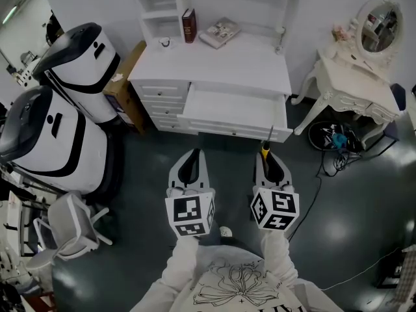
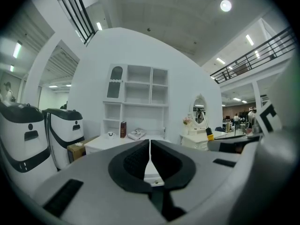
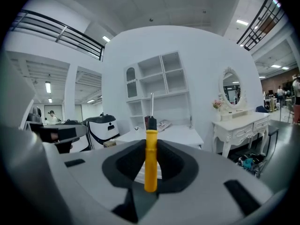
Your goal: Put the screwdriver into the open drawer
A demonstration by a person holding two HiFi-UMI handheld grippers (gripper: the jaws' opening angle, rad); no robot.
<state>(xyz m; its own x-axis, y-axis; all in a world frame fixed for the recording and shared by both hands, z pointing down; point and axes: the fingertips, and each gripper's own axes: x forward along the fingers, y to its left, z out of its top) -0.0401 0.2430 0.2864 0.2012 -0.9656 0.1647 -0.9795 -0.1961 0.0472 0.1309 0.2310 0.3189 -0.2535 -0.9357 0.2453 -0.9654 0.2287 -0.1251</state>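
Observation:
A screwdriver (image 3: 150,153) with a yellow handle and a thin steel shaft stands upright between the jaws of my right gripper (image 3: 151,146), which is shut on its handle. In the head view the screwdriver (image 1: 267,142) points toward the open drawer (image 1: 235,112) of the white desk (image 1: 221,64), just short of the drawer's front edge. My left gripper (image 1: 192,163) hangs beside the right gripper (image 1: 273,163), over the dark floor. In the left gripper view the left gripper (image 2: 150,153) has its jaws closed together with nothing between them.
A red book (image 1: 188,25) and an open magazine (image 1: 220,32) lie on the desk top. A white dressing table (image 1: 354,83) with an oval mirror (image 1: 379,26) stands at the right, cables (image 1: 338,145) beneath it. Two white-and-black machines (image 1: 55,129) and a cardboard box (image 1: 127,86) stand at the left.

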